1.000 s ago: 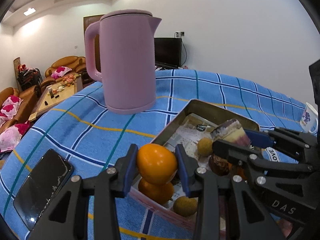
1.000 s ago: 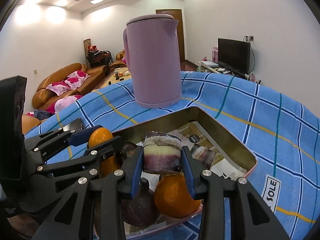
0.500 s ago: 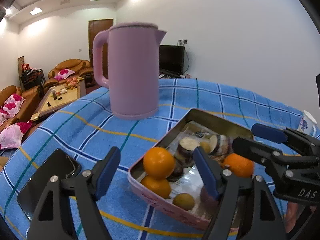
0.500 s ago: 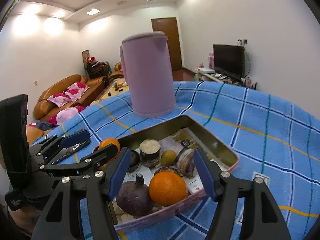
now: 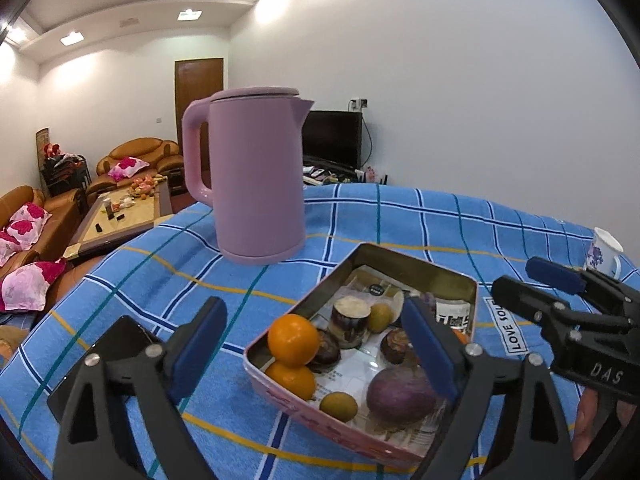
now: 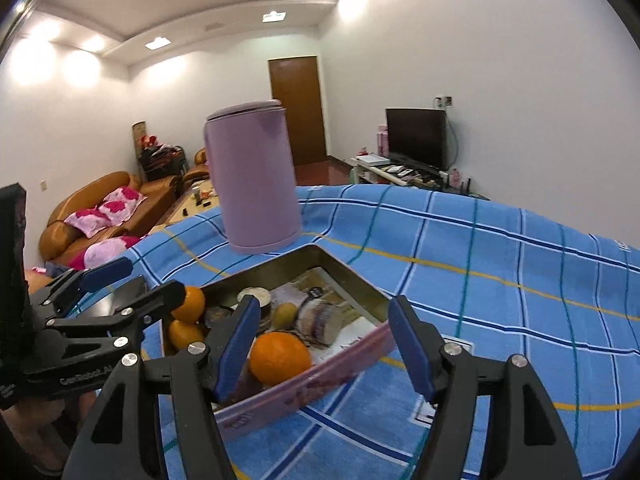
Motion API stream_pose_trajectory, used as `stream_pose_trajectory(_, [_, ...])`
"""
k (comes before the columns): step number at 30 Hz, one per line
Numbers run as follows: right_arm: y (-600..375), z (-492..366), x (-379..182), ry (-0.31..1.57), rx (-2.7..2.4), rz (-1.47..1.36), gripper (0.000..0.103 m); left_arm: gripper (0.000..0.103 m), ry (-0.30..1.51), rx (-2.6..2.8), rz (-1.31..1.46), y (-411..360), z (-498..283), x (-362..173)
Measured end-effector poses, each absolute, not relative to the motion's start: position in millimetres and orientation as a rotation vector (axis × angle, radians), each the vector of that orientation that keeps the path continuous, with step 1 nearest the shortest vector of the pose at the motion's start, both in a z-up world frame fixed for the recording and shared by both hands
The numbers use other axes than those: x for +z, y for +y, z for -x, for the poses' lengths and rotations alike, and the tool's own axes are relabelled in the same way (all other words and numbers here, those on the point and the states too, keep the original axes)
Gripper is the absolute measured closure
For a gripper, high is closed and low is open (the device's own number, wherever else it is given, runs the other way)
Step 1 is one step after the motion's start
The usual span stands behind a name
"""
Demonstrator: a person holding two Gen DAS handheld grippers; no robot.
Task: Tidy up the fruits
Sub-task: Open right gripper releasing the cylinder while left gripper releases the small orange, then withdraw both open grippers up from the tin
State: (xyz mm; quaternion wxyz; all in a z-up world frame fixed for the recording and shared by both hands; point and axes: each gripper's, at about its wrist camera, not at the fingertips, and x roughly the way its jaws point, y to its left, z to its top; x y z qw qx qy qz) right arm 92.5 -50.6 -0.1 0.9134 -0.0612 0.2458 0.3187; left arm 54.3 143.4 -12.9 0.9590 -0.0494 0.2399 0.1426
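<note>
A pink tin (image 5: 280,394) on the blue checked cloth holds two oranges (image 5: 293,339), a third orange (image 6: 280,358), a cut sugarcane piece (image 5: 350,320), a round purple fruit (image 5: 402,394) and small yellowish fruits (image 5: 338,407). My left gripper (image 5: 314,306) hangs above the tin's near end. Its jaws are opening wide and nothing is between the pads. My right gripper (image 6: 324,304) hovers open over the tin's other side, also holding nothing. Each gripper shows in the other's view: the right gripper (image 5: 528,280) at the right, the left gripper (image 6: 144,280) at the left.
A tall pink kettle (image 5: 256,176) stands behind the tin. A dark phone (image 5: 120,344) lies on the cloth at the left. A floral mug (image 5: 604,250) sits at the far right. Sofas and a low table lie beyond the table's left edge.
The left gripper let go of an orange and the right let go of a sugarcane piece. Both lie in the tin. Both grippers opened and drew back and up.
</note>
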Motion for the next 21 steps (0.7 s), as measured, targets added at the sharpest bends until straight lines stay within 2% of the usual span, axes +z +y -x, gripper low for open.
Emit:
stream_pose_trajectory(3, [-58.7, -89.1, 3.6, 0.49, 0.642, 0.114, 0.033, 0.009, 0.482, 0.285, 0.091, 138.4, -52.5, -10.3])
stream_pose_trajectory(5, [-63.9, -87.1, 6.2, 0.482, 0.635, 0.104, 0.027, 0.009, 0.48, 0.283, 0.086, 135.1, -51.7, -8.6])
stream_pose_trajectory(21, [-80.9, -82.2, 10.5, 0.479, 0.609, 0.081, 0.027, 0.007, 0.471, 0.27, 0.065, 120.8, -47.0, -3.2])
